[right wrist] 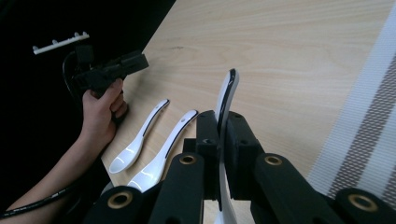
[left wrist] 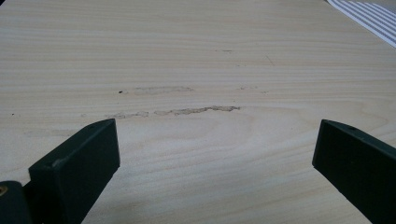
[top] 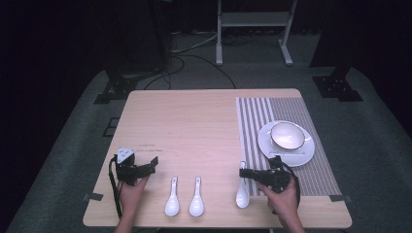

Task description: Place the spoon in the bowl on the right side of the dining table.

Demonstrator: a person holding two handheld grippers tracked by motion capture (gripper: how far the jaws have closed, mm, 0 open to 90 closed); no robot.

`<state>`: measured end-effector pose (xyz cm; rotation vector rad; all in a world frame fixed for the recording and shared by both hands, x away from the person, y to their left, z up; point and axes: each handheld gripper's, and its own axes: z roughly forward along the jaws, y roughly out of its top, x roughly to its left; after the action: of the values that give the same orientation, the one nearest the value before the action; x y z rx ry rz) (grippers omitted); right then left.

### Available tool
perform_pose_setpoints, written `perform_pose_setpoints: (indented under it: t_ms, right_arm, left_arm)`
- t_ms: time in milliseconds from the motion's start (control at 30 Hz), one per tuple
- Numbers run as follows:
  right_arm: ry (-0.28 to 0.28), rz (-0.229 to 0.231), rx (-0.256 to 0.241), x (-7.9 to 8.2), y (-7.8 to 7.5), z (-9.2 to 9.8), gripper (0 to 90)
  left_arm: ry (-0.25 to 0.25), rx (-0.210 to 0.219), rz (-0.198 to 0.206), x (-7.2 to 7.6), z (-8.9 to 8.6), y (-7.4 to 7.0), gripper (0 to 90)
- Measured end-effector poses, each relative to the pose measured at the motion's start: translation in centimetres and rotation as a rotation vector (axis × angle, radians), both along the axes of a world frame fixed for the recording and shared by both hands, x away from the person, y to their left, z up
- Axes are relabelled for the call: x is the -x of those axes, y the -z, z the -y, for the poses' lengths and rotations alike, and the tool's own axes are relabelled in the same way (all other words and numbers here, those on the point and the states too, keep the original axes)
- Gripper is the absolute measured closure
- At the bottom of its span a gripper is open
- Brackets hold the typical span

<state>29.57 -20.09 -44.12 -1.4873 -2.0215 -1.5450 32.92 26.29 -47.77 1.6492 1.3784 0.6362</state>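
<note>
At the near edge of the pale wooden table (top: 194,121), my right gripper (right wrist: 223,154) is clamped on a white ceramic spoon (right wrist: 227,100), just left of the striped placemat (top: 286,141). The spoon looks light, stiff, glossy and probably slippery and chippable; mid-handle seems the safest hold. My left gripper (left wrist: 215,163) hovers with jaws wide, empty. Two more spoons (top: 184,196) lie between. The room beyond is dark.

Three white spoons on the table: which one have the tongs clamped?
The rightmost spoon, beside the striped mat: the right tongs grip its handle. The other two lie untouched.
</note>
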Motion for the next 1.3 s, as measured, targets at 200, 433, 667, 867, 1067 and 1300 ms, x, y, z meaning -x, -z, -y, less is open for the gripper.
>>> perform_pose_setpoints:
  t_ms: [200, 433, 667, 867, 1067, 1300]
  right_arm:
    - [0.045, 0.003, -0.012, -0.1, -0.9, 1.4, 84.9]
    - [0.09, 0.004, -0.028, -0.4, -1.7, 2.9, 84.7]
    - [0.132, 0.015, -0.014, -1.1, -3.2, 4.2, 84.4]
    - [0.173, 0.013, -0.023, -2.0, -4.0, 5.6, 84.4]
    - [0.238, 0.017, -0.031, -2.9, -4.8, 7.4, 84.4]
    - [0.302, 0.02, -0.028, -4.0, -5.7, 9.0, 84.3]
  left_arm:
    - [0.0, 0.0, 0.0, 0.0, 0.0, 0.0, 0.0]
    - [-0.001, -0.001, 0.001, 0.0, 0.0, 0.0, 0.0]
    - [-0.002, -0.001, 0.0, 0.0, 0.0, 0.0, 0.0]
    - [-0.002, 0.001, 0.0, 0.0, 0.0, 0.0, 0.0]
    - [-0.003, 0.002, 0.0, 0.0, 0.0, 0.0, 0.0]
    - [-0.002, 0.0, -0.001, 0.0, 0.0, 0.0, 0.0]
